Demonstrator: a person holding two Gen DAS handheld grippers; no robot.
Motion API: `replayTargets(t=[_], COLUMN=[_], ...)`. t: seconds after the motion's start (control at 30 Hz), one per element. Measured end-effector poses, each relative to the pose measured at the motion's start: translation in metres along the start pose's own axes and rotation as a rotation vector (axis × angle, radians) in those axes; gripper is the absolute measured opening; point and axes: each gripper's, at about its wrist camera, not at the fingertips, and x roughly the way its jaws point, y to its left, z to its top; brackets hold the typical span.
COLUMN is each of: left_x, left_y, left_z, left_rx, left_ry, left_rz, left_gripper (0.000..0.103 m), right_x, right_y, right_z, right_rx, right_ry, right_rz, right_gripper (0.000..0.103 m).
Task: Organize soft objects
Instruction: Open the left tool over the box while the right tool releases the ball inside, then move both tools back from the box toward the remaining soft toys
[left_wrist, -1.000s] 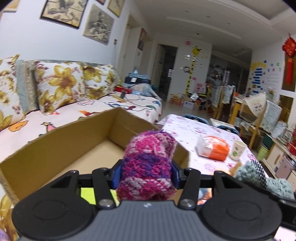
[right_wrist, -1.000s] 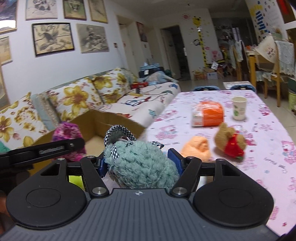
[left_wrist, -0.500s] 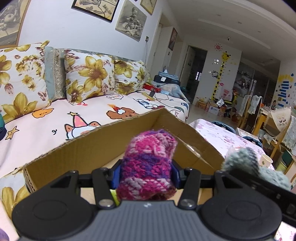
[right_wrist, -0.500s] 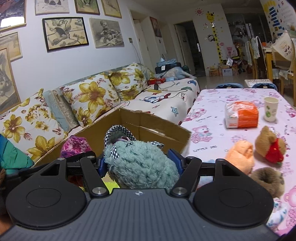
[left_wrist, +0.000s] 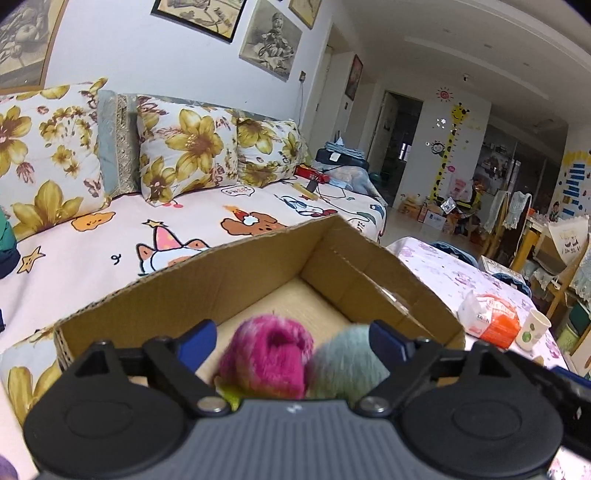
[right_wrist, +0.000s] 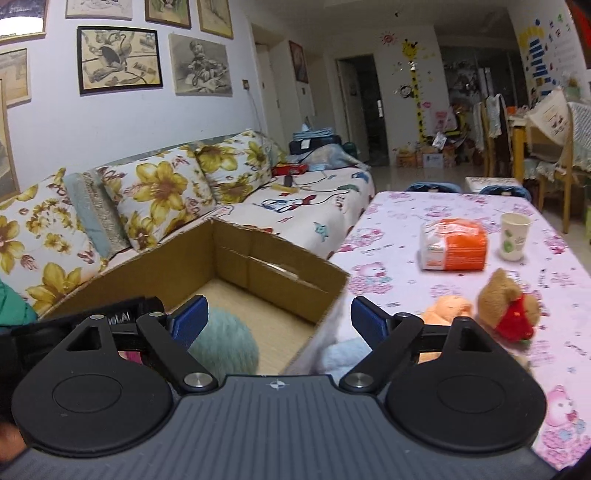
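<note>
Both tools' jaws are opening, pink knitted toy (left_wrist: 267, 360) and teal fuzzy toy (right_wrist: 223, 345) blurred, unclamped.

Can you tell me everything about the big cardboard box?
The cardboard box is plain brown corrugated card, open at the top, with rough, wavy cut edges and a pale floor inside. It sits beside the sofa, its far corner next to the pink-patterned table. In it lie a pink knitted toy and a fuzzy teal toy, side by side at the near end. Neither tool grips the box.
</note>
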Motion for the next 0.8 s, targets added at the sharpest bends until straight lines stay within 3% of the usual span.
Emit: replayTargets(t=[0.33, 0.8], left_x=[-0.005, -0.014], left_y=[-0.018, -0.058], left_z=[-0.002, -0.016], left_rx=[0.056, 0.17], left_ry=[-0.021, -0.049], left_rz=[-0.05, -0.114], left_gripper=[0.1, 0.102], right_x=[-0.027, -0.051], right_y=[-0.017, -0.032], right_z=[-0.016, -0.024], right_rx=[-0.02, -0.006], right_ry=[-0.009, -0.05], right_rz=[-0.08, -0.132], right_gripper=[0.103, 0.103])
